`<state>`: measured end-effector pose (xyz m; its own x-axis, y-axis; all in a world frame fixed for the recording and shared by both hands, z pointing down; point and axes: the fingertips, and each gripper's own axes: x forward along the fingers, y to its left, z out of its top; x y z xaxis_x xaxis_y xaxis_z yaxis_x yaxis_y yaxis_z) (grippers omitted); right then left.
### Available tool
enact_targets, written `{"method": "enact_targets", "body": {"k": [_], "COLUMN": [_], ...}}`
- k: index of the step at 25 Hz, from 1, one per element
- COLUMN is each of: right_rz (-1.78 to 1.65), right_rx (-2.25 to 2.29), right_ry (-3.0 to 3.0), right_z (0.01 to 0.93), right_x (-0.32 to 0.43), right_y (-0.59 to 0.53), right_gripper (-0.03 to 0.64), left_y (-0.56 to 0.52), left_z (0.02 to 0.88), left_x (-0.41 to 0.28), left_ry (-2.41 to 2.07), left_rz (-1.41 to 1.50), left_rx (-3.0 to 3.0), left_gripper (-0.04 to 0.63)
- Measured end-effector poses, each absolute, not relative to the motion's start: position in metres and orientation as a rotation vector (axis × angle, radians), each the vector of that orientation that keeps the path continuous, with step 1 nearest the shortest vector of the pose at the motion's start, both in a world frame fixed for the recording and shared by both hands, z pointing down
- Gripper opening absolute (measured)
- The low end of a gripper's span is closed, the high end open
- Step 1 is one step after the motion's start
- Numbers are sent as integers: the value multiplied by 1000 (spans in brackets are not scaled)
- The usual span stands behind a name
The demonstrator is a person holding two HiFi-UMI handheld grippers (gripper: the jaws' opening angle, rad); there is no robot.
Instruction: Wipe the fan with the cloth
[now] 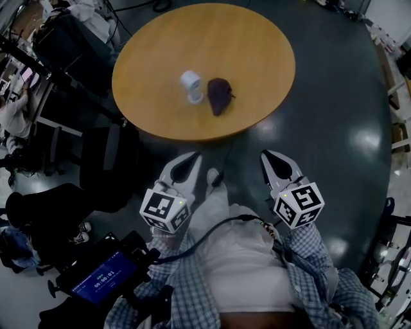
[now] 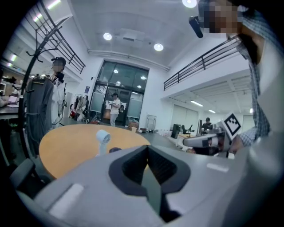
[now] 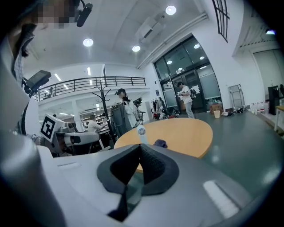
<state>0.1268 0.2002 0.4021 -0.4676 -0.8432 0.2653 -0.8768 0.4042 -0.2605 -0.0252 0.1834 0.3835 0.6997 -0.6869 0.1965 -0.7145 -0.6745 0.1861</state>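
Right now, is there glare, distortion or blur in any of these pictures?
Head view: dim but sharp; pale glare spots lie on the floor; fan and cloth are clear. Left gripper view: strong fisheye bending, dark corners, and the near left gripper looks soft. Right gripper view: the same bending, bright ceiling lamps, and the fan is very small.

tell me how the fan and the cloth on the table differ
The fan is white; the cloth is dark. The fan stands upright with a round head; the cloth lies crumpled in a low heap. In the head view the fan is left of the cloth. Both sit close together on the round wooden table.
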Motion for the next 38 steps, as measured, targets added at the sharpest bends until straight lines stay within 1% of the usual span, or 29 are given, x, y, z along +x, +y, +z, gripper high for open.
{"method": "enact_targets", "body": {"k": [5, 10, 14, 16, 22, 26, 29, 32, 35, 38], "right_rz": [548, 528, 507, 501, 544, 612, 671, 697, 694, 686], "right_rx": [1589, 1568, 1557, 1565, 1585, 1573, 1539, 1473, 1367, 1280], "right_ry": [-2547, -2529, -2528, -2522, -2447, -2377, -2333, -2314, -2314, -2341], "right_z": [400, 400, 394, 394, 412, 426, 443, 468, 485, 490], "right_x": [128, 120, 104, 98, 82, 81, 76, 81, 86, 76], "right_y": [169, 115, 61, 35, -16, -30, -39, -58, -68, -64], "right_gripper": [3, 3, 3, 3, 3, 3, 3, 3, 3, 3], "left_y": [148, 94, 48, 27, -15, -25, -26, -43, -56, -54], "left_z": [385, 389, 400, 410, 459, 500, 527, 547, 554, 551], "left_x": [-21, -24, -39, -45, -66, -71, -72, -55, -37, -33], "left_ry": [-1099, -1077, -1043, -1022, -957, -908, -865, -834, -850, -857], "left_rz": [159, 149, 236, 283, 389, 573, 650, 663, 671, 665], "left_rx": [2696, 2706, 2737, 2762, 2797, 2771, 2756, 2767, 2745, 2757], "left_gripper": [0, 0, 0, 20, 147, 178, 224, 245, 253, 255]}}
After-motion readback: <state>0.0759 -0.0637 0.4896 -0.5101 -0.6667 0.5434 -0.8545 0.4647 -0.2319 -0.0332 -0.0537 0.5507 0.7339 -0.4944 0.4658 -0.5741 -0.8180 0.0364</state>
